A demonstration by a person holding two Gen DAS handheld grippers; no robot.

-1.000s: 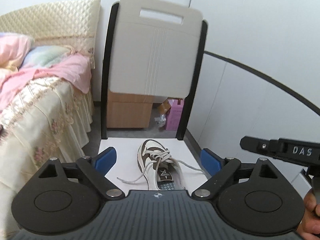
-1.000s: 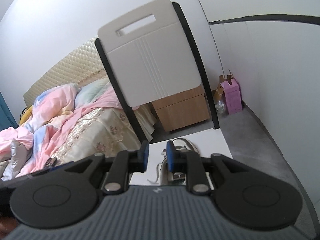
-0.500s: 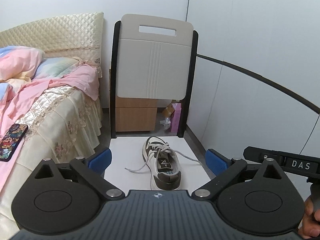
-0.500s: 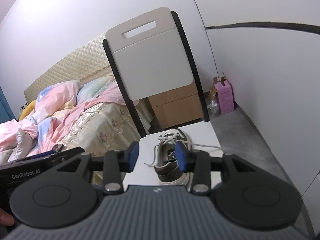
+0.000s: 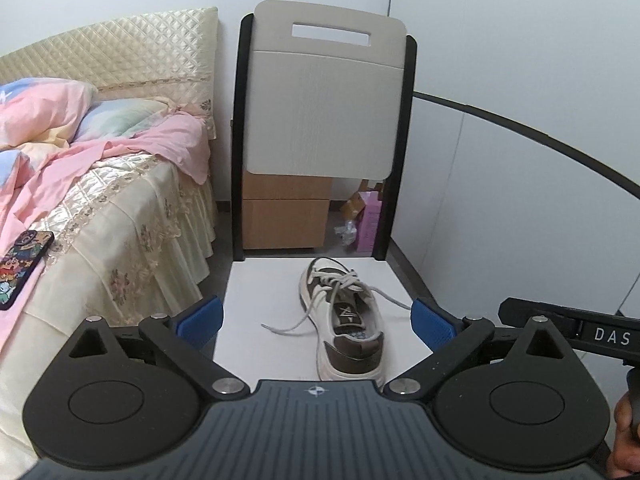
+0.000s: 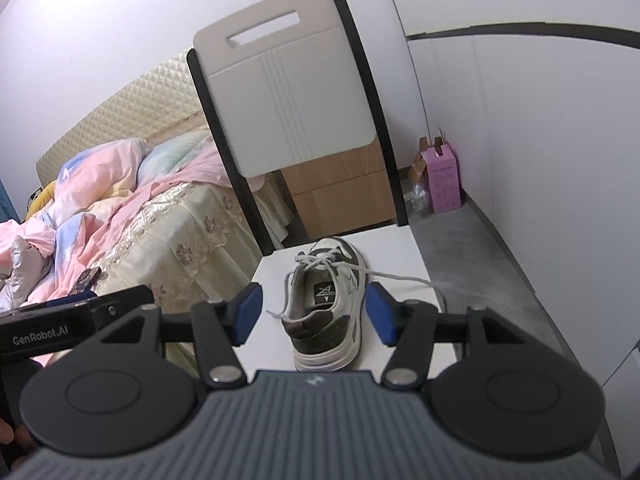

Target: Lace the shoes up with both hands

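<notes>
Both my tongs have drawn back from the shoe (image 5: 344,320) over the last second: it looked close under the left tongs (image 5: 316,318) then and sits smaller and farther off now, and my right tongs (image 6: 314,312), nearly pinched together a second ago, have spread wide. Now both pairs are released, blue pads apart and gripping nothing, each framing the shoe from behind its heel. The shoe stands upright on the white chair seat (image 5: 256,288), my working surface, toe toward the chair back. Its laces (image 5: 340,280) are threaded and crossed over the tongue, but I see no bow: one loose end (image 5: 288,324) trails onto the seat to the left, the other (image 6: 404,278) runs off to the right. Pulling away with empty tongs fits either lining up to take the two ends or backing off between pulls; I can't tell which.
</notes>
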